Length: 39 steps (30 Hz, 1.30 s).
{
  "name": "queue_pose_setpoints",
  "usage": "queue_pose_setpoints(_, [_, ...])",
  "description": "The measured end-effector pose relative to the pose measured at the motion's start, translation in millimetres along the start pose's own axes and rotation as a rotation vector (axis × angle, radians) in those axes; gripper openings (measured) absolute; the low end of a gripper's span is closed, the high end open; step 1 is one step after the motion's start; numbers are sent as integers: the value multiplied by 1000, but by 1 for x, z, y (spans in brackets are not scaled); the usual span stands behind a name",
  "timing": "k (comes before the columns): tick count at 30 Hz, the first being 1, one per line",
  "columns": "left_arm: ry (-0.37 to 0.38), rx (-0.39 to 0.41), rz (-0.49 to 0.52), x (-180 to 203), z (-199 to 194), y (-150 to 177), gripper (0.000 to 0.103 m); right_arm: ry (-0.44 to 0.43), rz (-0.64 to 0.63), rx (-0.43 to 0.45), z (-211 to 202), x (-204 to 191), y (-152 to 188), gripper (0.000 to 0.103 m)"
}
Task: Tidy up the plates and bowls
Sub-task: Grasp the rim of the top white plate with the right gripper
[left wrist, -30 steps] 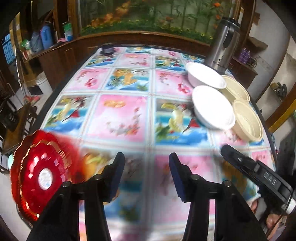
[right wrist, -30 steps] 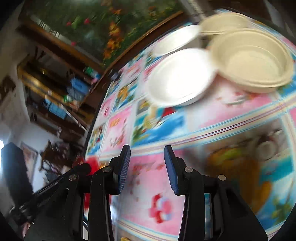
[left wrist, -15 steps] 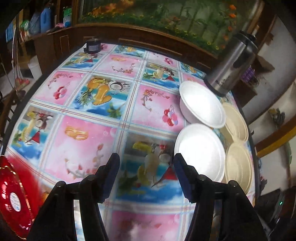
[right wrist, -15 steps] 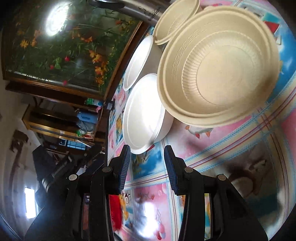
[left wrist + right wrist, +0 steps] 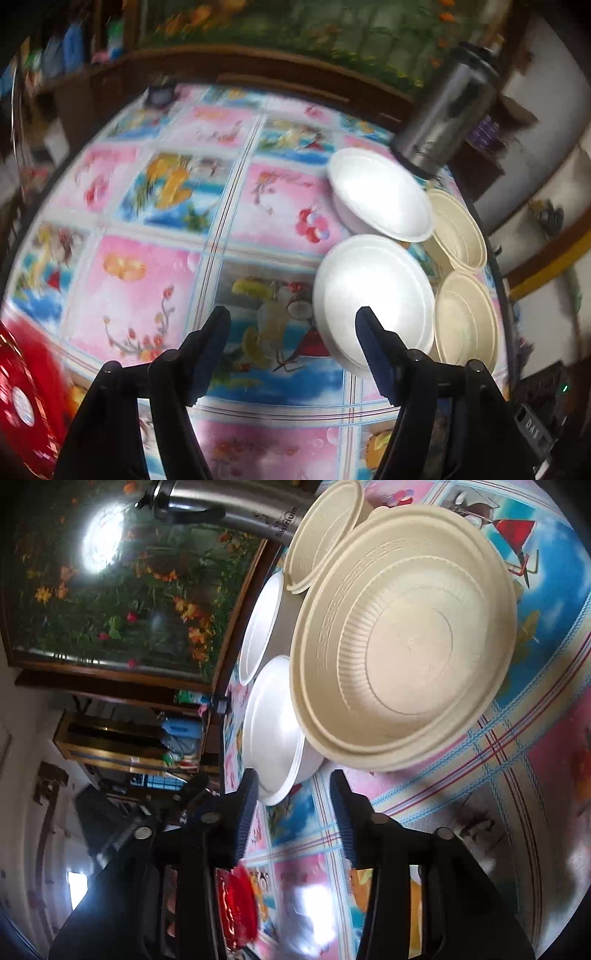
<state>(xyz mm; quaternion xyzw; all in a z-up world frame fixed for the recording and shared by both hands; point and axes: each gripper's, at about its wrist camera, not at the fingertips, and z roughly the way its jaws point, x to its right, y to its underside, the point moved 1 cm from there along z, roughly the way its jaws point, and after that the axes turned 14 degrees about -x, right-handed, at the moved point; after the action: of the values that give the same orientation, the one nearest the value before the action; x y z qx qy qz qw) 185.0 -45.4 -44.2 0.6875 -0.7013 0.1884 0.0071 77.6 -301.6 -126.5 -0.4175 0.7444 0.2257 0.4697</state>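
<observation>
Two white foam bowls sit on the colourful tablecloth, the near one (image 5: 373,295) and the far one (image 5: 380,194). Two cream ribbed bowls stand right of them, the near one (image 5: 467,317) and the far one (image 5: 456,230). My left gripper (image 5: 291,328) is open and empty, its right finger over the near white bowl's front rim. In the right wrist view the near cream bowl (image 5: 402,638) fills the frame, with the other cream bowl (image 5: 325,528) and both white bowls (image 5: 271,727) beyond. My right gripper (image 5: 291,794) is open and empty just short of the cream bowl's rim.
A steel thermos jug (image 5: 447,122) stands behind the bowls at the table's far right edge. A red patterned plate (image 5: 22,402) lies at the near left; it also shows in the right wrist view (image 5: 236,908). A small dark jar (image 5: 160,94) sits at the far edge.
Both grippers have moved toward the bowls. The left one swung right from near the red plate to the near white bowl. The right one closed in on the near cream bowl.
</observation>
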Motion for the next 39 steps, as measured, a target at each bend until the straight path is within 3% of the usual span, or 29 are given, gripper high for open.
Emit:
queue_pose_setpoints(4, [14, 10, -24, -4, 1, -2, 70, 21, -36, -32, 14, -13, 2, 45])
queue_pose_setpoints(10, [-22, -6, -19, 3, 16, -12, 70, 56, 5, 1, 27, -13, -3, 45])
queue_pose_setpoints(20, [43, -33, 1, 11, 34, -19, 70, 113, 42, 48, 40, -11, -12, 45])
queue_pose_setpoints(25, [-1, -6, 9, 13, 41, -18, 68, 146, 38, 86, 37, -9, -14, 45])
queue_pose_setpoints(27, [-14, 4, 17, 14, 42, -17, 62, 151, 33, 88, 37, -10, -15, 45])
queue_pose_setpoints(29, [-19, -5, 24, 15, 44, -18, 36, 147, 26, 89, 38, -10, -16, 36])
queue_pose_setpoints(30, [-13, -10, 23, 14, 45, -17, 31, 149, 21, 86, 39, -10, -17, 26])
queue_pose_setpoints(34, [5, -10, 26, 14, 48, -16, 12, 150, -7, 83, 41, -13, -17, 18])
queue_pose_setpoints(39, [9, -8, 35, 12, 46, -11, 9, 165, -41, 89, 42, -16, -16, 17])
